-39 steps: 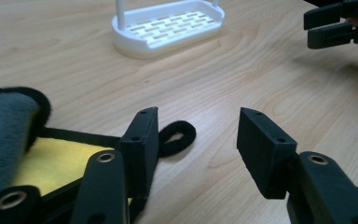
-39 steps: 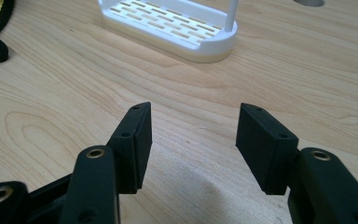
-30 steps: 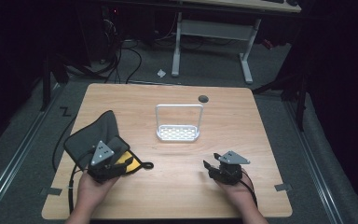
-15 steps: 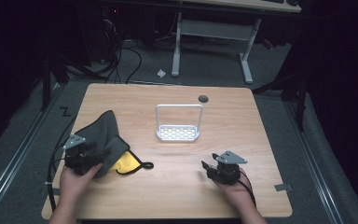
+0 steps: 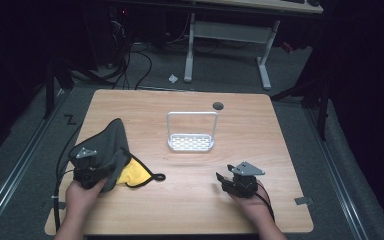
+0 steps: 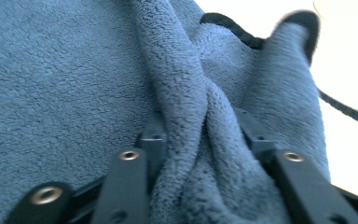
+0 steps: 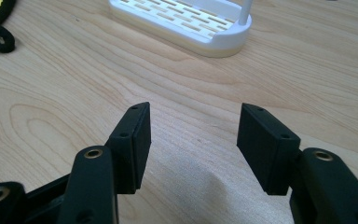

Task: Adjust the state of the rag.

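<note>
Resting on a wooden table (image 5: 190, 195), near its left edge, is a grey cloth (image 5: 107, 145) with a yellow underside. It looks soft, light and floppy, best taken by a bunched fold. The left gripper (image 5: 87, 172) has just been closing and now pinches such a ridge. The right gripper (image 5: 225, 179) rests with jaws apart, holding nothing. A white rack (image 5: 191, 141) stands mid-table. The cloth's far corner is hidden
</note>
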`<act>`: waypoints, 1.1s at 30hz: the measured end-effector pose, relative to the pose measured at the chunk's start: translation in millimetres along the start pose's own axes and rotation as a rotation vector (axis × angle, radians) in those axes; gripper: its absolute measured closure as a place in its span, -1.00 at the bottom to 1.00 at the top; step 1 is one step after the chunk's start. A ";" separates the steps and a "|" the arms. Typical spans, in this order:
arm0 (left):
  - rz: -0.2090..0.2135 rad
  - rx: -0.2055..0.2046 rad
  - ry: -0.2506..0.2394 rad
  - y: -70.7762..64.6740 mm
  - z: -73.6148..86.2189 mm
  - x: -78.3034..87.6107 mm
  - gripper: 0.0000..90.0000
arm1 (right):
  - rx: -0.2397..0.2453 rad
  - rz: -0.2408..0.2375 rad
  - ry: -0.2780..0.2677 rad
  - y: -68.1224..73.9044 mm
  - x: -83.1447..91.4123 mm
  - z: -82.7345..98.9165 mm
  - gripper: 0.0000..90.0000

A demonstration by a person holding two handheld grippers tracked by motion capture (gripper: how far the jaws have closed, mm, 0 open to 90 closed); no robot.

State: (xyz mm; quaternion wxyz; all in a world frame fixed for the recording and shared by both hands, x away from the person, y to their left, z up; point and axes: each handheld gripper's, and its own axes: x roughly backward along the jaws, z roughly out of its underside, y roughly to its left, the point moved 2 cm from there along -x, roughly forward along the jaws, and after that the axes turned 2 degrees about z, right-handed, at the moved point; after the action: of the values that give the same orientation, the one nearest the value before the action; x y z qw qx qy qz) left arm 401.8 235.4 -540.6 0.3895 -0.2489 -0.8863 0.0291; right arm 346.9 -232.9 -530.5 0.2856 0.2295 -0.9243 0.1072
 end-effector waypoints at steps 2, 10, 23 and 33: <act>0.004 -0.031 0.009 -7.8 1.7 1.1 0.51 | -0.001 0.000 -0.002 -0.2 0.3 -0.1 0.01; 0.094 -0.123 0.053 -51.6 15.7 3.3 0.56 | 0.001 -0.004 -0.012 0.7 2.2 -1.3 0.02; 0.174 -0.175 0.047 -112.4 28.4 -7.2 0.56 | 0.037 -0.052 -0.040 21.7 7.9 -7.7 0.04; 0.228 -0.177 0.035 -149.7 29.0 -20.9 0.46 | 0.131 -0.179 -0.034 73.5 6.7 -12.3 0.04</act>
State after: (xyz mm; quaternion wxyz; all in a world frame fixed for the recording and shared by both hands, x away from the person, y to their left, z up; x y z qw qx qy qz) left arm 330.7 98.9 -538.1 0.3758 -0.3819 -0.8443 -0.0095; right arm 312.2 -167.1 -521.6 0.2628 0.3311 -0.8958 0.1374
